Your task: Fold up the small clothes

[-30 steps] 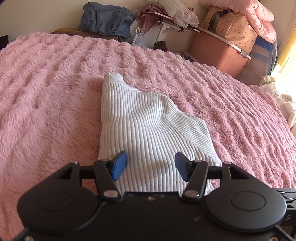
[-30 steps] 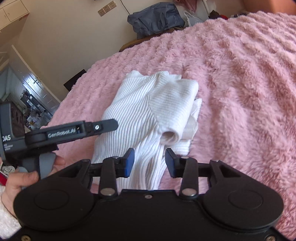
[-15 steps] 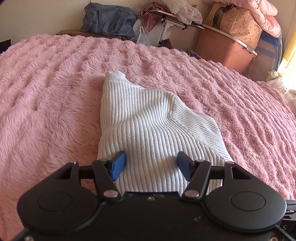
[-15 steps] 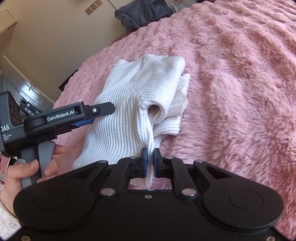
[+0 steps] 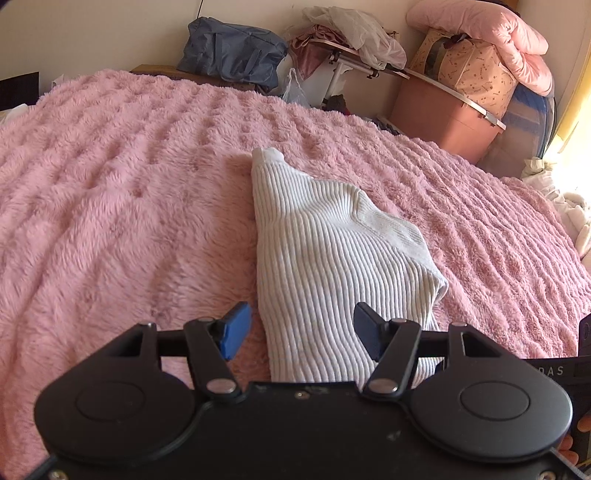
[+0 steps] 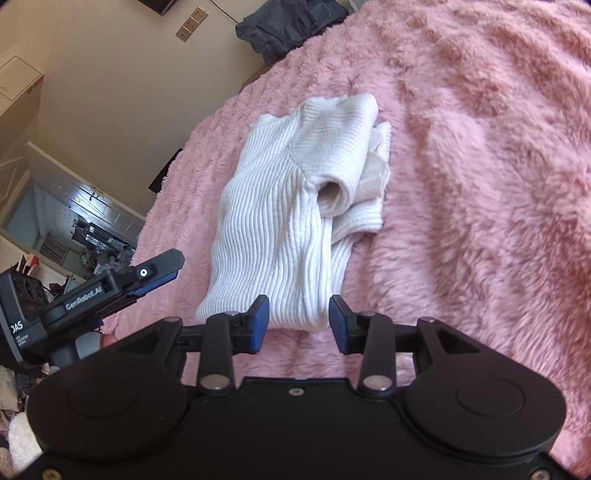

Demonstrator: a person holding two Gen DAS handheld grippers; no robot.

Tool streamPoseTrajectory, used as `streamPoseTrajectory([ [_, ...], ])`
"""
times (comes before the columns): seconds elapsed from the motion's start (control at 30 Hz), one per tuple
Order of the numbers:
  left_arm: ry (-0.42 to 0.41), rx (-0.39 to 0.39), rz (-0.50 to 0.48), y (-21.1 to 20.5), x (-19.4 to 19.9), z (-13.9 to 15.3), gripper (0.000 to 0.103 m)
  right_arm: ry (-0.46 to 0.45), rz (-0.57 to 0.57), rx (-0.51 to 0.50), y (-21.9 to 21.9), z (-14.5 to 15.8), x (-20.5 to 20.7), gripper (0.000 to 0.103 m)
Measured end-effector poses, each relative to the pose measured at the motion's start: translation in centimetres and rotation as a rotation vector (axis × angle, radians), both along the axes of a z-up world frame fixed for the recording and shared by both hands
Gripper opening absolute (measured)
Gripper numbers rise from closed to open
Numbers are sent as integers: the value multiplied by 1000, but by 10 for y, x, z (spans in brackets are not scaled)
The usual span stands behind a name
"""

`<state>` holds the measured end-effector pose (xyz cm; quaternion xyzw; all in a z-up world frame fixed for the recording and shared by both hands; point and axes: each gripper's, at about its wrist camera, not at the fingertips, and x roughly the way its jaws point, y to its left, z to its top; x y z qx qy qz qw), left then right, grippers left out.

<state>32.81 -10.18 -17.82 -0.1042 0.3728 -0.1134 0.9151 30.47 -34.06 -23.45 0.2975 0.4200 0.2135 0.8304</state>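
A white ribbed sweater lies folded lengthwise on the pink fluffy blanket. In the right wrist view the sweater has a sleeve folded over its top, the cuff opening facing me. My left gripper is open, its jaws either side of the sweater's near end, holding nothing. My right gripper is open just in front of the sweater's near hem, which lies between the jaws. The left gripper also shows in the right wrist view, at the sweater's left.
A blue bag sits past the bed's far edge. A pink storage box with bags and a pink duvet stands at the far right. White cloth lies at the right bed edge. A doorway is at left.
My right gripper was open, shut on the sweater's near hem half a second ago, and has opened and let go. The left gripper stayed open and shifted a little left.
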Motion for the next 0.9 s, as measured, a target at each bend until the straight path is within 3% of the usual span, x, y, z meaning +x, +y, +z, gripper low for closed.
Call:
streamPoseTrajectory([
  [0.1,30,-18,-5,-3,1,-8,65,17,-5,46,4,-6,2,37],
  [0.17,41,-16,-14,-8,2,-12,65,31,-23,77,4,-8,2,17],
  [0.27,59,-2,-36,-18,4,-18,65,20,-58,88,0,-4,0,10],
  [0.43,60,17,-12,-28,0,-27,65,-105,-48,-17,7,22,7,8],
  [0.6,81,26,-11,-30,2,-34,65,15,-31,-74,12,-5,19,7],
  [0.73,66,15,-25,-20,-7,-24,65,8,-43,-57,6,-12,8,7],
  [0.9,8,132,-104,-18,-37,-20,65,6,-36,-48,2,-10,4,8],
])
